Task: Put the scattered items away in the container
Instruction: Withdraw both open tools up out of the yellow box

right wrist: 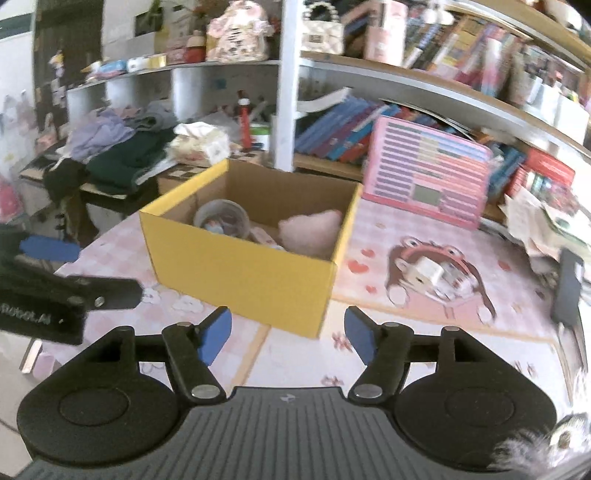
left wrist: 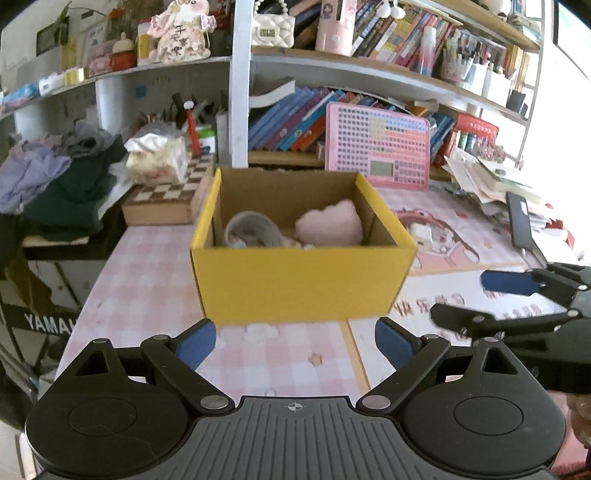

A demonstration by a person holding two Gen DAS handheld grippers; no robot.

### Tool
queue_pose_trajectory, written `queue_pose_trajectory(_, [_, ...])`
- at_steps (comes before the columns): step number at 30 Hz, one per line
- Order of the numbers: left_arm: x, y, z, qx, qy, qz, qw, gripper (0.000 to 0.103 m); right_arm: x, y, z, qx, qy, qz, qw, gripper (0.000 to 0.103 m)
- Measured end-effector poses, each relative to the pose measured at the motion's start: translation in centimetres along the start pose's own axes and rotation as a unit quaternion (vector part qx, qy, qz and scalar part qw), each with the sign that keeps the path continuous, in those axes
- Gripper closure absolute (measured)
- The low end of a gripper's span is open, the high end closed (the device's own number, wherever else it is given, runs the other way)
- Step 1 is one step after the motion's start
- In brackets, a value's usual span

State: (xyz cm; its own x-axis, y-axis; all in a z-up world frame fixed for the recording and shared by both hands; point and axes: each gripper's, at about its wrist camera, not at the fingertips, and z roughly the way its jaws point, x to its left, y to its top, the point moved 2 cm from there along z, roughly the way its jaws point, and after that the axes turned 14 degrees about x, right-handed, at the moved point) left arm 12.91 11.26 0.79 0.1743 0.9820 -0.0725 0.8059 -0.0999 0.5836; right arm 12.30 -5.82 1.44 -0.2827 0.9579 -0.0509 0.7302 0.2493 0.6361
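While both tools (left wrist: 294, 341) (right wrist: 287, 341) gape empty, fuzzy pink plush (left wrist: 330, 224) fills the cardboard box (left wrist: 301, 282).

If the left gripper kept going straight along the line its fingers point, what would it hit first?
Most likely the near wall of the yellow cardboard box, which sits dead ahead of the open left gripper. Only bare pink checked tablecloth lies between them; the exact gap is hard to judge through the fisheye.

Yellow box (left wrist: 303, 284) front wall hides lower part of grey cup (left wrist: 251, 230) and pink plush (left wrist: 330, 223) — small bits between them too blurred to ID. Right wrist view smeared at right: phone (right wrist: 569, 288) cut by edge, book spines (right wrist: 443, 33) unreadable. Right gripper (left wrist: 458, 299) cut off by frame edge — jaw gap unclear there.
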Motion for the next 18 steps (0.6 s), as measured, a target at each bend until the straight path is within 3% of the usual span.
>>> queue_pose_trajectory(8, [-0.8, -3.3, 0.0, 0.021, 0.008, -0.008, 0.9997, 0.008, -0.6, -4.0, -1.7, 0.002, -0.05, 0.029, 0.998, 0.026])
queue_pose_trajectory(18, [-2.8, -4.6, 0.9, 0.044, -0.012, 0.011, 0.9989, 0.008, -1.8, -6.9, -1.8, 0.038, -0.058, 0.06, 0.996, 0.024])
